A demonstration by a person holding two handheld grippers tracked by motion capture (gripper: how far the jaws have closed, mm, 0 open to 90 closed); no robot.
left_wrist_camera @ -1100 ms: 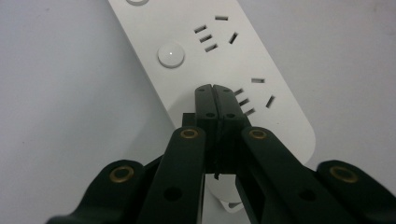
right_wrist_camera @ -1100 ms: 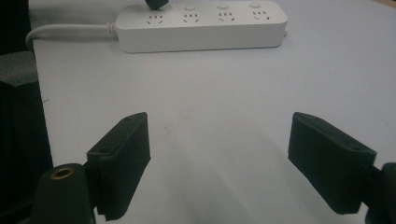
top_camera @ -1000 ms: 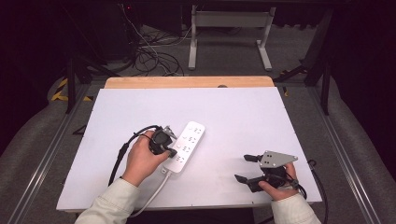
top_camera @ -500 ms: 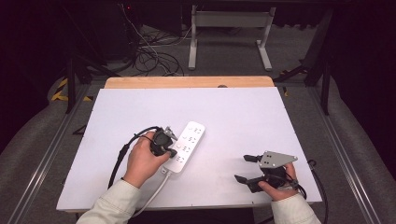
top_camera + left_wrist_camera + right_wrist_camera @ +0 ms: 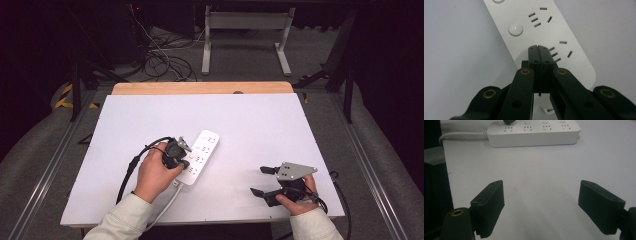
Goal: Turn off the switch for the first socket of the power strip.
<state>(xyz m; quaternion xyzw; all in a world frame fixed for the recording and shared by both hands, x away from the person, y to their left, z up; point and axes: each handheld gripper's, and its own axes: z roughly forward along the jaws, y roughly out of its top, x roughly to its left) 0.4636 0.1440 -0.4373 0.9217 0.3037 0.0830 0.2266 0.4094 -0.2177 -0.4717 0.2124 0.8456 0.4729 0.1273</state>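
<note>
**Little moved since a second ago**

Both hands stay about where they were. White rectangular table top (image 5: 260,125) carries a white plastic multi-socket power strip (image 5: 199,156), lying diagonally left of centre. Left gripper (image 5: 538,48) still rests on the strip's near end, jaws pressed together, nothing between them. Right gripper (image 5: 540,202) hovers near the front right edge, jaws wide apart, empty.

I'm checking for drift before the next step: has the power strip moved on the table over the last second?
No. In the high view the power strip keeps its place and slant relative to the table's wooden far edge.
</note>
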